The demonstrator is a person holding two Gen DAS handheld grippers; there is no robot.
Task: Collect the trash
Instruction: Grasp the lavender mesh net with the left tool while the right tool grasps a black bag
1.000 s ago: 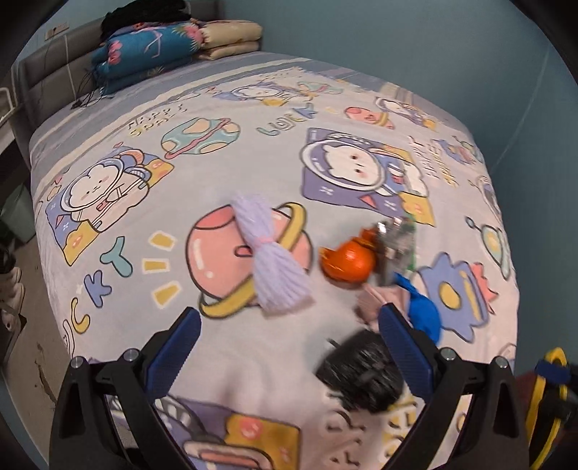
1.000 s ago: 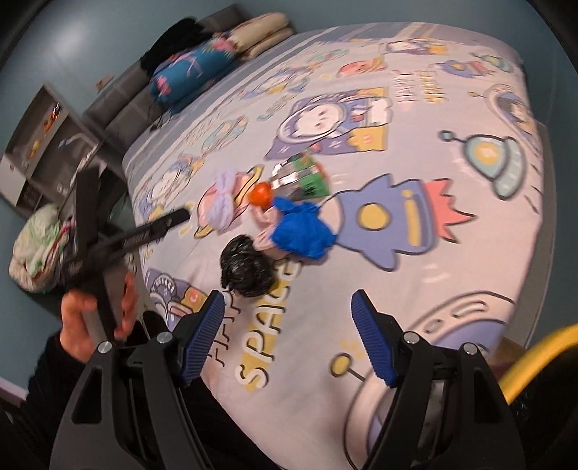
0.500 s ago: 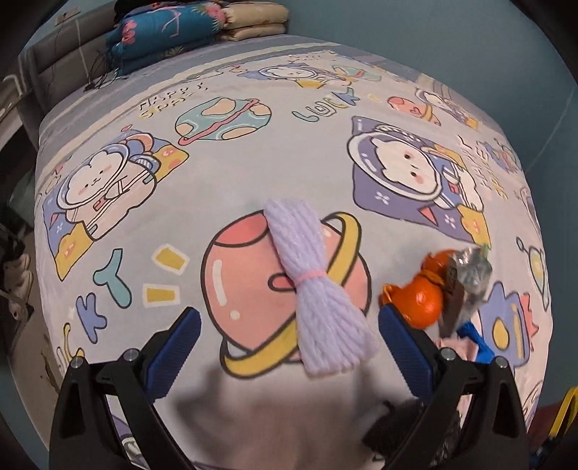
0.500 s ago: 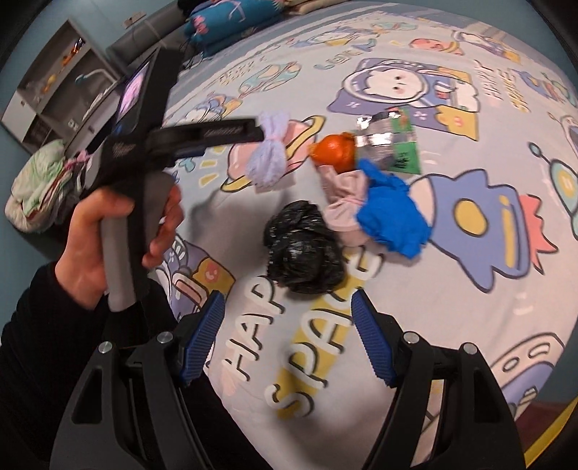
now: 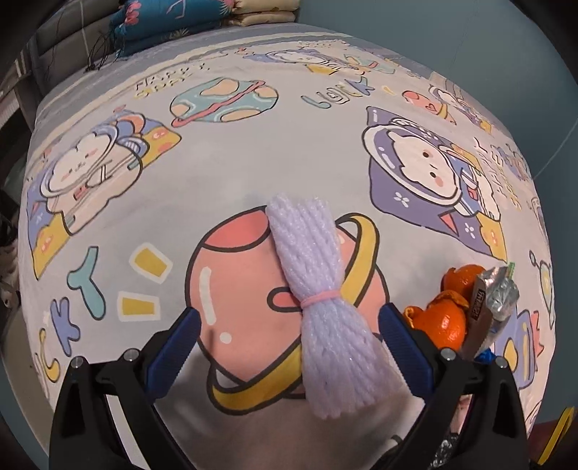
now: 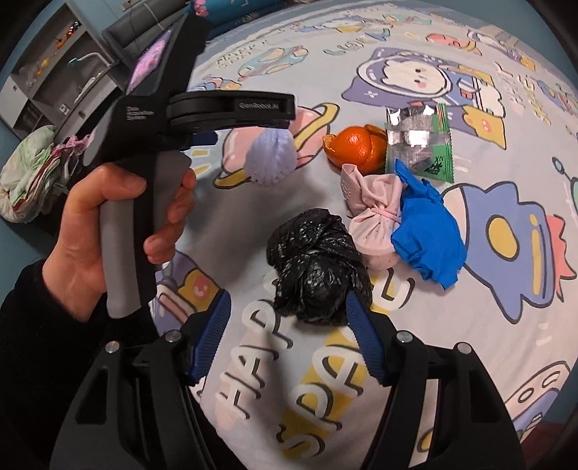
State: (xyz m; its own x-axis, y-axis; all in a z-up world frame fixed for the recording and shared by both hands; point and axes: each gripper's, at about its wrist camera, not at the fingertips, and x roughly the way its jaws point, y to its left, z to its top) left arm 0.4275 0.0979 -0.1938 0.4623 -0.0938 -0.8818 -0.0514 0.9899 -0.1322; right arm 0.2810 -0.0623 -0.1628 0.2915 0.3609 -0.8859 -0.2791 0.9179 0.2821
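Note:
On the cartoon-print bedsheet (image 5: 224, 173) lies a lavender yarn bundle (image 5: 318, 303) tied with a pink band. My left gripper (image 5: 289, 325) is open, and the bundle's near end lies between its blue fingers without touching them. In the right wrist view a person's hand (image 6: 83, 235) holds that left gripper (image 6: 285, 112) above the yarn bundle (image 6: 271, 159). My right gripper (image 6: 289, 302) is low over a crumpled black plastic bag (image 6: 321, 267). Its jaws are closing, with the bag's near edge between them, and the pads do not press on it.
Beside the bag lie a pink tied cloth bundle (image 6: 372, 220), a blue glove (image 6: 426, 231), orange peel (image 6: 356, 144) and a silver-green wrapper (image 6: 419, 144). Folded bedding (image 5: 216, 18) sits at the bed's head. A shelf (image 6: 47, 72) and a pile of clothes (image 6: 25, 180) stand left.
Both grippers came down toward the bed. The left moved over the yarn, which now lies between its fingers. The right closed in on the black bag and its jaws narrowed a little.

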